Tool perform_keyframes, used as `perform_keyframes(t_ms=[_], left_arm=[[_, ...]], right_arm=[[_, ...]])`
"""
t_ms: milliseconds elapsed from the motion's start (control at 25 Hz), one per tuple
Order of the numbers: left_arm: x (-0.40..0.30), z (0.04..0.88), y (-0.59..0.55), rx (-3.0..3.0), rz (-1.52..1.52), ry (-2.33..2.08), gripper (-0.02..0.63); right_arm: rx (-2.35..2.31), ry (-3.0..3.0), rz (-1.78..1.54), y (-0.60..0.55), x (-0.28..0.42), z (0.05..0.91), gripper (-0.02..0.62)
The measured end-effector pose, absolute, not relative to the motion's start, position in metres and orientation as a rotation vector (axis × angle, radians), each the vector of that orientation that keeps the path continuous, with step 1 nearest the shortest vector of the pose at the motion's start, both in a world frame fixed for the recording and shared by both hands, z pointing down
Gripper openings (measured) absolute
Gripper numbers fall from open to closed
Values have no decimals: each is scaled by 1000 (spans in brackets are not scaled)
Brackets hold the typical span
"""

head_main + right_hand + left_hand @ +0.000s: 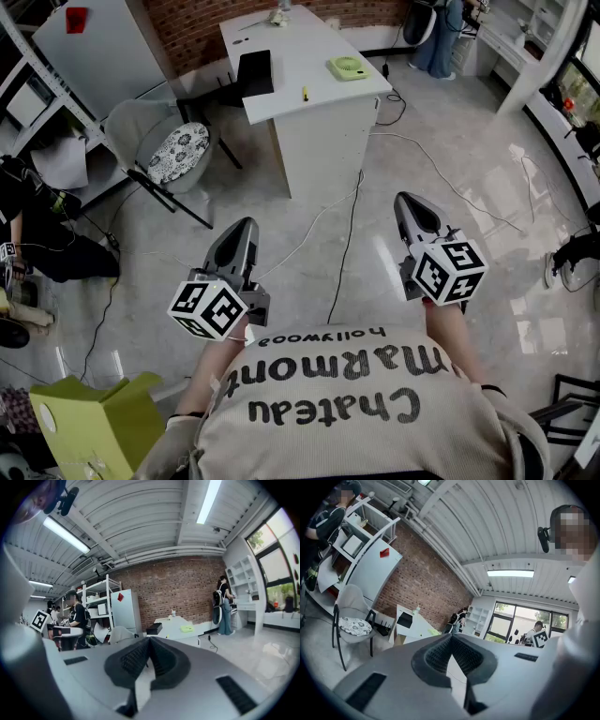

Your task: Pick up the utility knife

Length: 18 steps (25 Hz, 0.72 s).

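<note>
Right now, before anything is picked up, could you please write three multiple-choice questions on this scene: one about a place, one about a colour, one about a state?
1. Where does the small yellow object lie?
A. On the floor
B. On the white table
C. On the chair seat

2. What colour is the flat object near the table's right edge?
A. Red
B. Light green
C. Blue

3. How do the jaws of the left hand-held gripper and the right hand-held gripper stand?
A. Both shut, nothing between them
B. Both wide open
C. Each shut on a tool

Answers:
1 B: the head view shows it on the tabletop; it is too small to identify.
2 B: it is pale green against the white top.
3 A: in each gripper view the jaw tips meet with nothing between them.
</note>
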<state>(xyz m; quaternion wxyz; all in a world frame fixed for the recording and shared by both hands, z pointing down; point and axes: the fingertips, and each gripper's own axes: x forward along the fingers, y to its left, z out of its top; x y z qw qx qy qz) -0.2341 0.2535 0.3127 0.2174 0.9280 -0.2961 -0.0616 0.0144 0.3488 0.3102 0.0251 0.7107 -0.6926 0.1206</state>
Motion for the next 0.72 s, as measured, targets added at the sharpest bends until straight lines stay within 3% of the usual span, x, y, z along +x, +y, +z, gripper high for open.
perform_keyframes(t_ms=[720], left_arm=[[-212,349,196,2520,-126,-833,2]], right_arm=[[2196,-2125,497,296,40,351,3]])
